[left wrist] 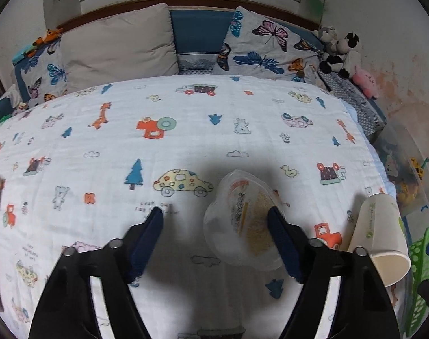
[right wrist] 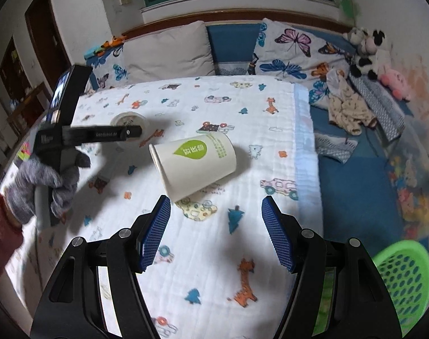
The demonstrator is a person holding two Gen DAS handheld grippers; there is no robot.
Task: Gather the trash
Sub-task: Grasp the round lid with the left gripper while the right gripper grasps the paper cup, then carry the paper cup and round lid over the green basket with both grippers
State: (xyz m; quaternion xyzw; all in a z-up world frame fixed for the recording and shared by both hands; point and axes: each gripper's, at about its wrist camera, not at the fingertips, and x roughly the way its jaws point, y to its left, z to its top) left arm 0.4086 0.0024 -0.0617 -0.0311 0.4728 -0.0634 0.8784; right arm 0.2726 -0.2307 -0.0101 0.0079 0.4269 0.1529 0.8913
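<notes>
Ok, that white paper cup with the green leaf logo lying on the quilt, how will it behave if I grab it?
The white paper cup with the green leaf logo lies on its side, so a nudge may roll it. It looks empty, probably light. Thin paper walls will likely crush under a hard squeeze from the open right gripper.

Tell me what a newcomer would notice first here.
A white paper cup with a green leaf logo lies on its side mid-bed, just ahead of the open right gripper. A clear plastic tub lies tipped on the cartoon blanket by the open left gripper. A green basket sits off the bed's right edge.
</notes>
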